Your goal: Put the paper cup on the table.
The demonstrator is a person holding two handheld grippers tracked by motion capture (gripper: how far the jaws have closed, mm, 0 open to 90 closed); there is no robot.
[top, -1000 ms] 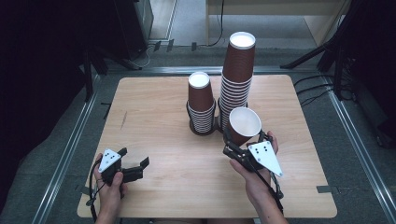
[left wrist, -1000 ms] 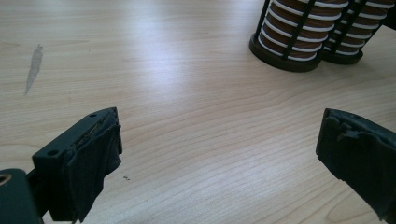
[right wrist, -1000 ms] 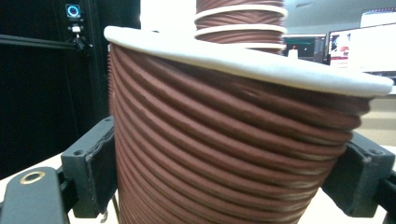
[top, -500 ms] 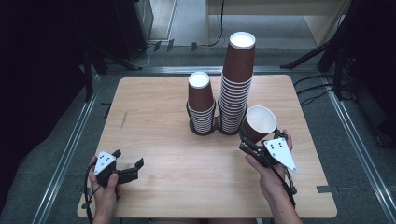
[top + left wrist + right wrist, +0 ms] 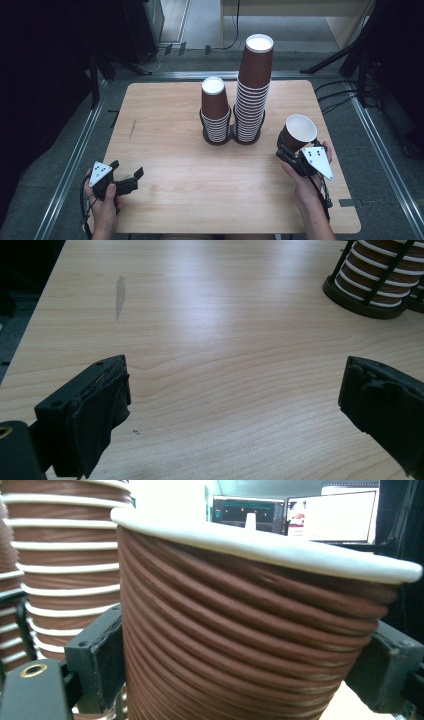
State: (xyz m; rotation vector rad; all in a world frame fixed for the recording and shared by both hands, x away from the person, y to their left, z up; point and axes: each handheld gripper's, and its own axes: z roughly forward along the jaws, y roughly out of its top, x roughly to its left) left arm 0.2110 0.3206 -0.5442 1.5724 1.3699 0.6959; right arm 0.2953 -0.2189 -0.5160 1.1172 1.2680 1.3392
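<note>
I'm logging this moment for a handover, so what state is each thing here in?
Single brown ribbed paper cup: tilted, mouth up, clamped by right gripper.
Tall stack of brown paper cups: upright in black wire holder.
Short stack of brown paper cups: upright in its holder.
Left gripper: open, empty, over wooden table.

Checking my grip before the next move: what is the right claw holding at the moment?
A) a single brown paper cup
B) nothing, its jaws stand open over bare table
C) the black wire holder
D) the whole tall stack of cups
A: the right claw has its jaws on either side of one ribbed brown paper cup, held near the table's right edge, apart from the tall stack.
</note>
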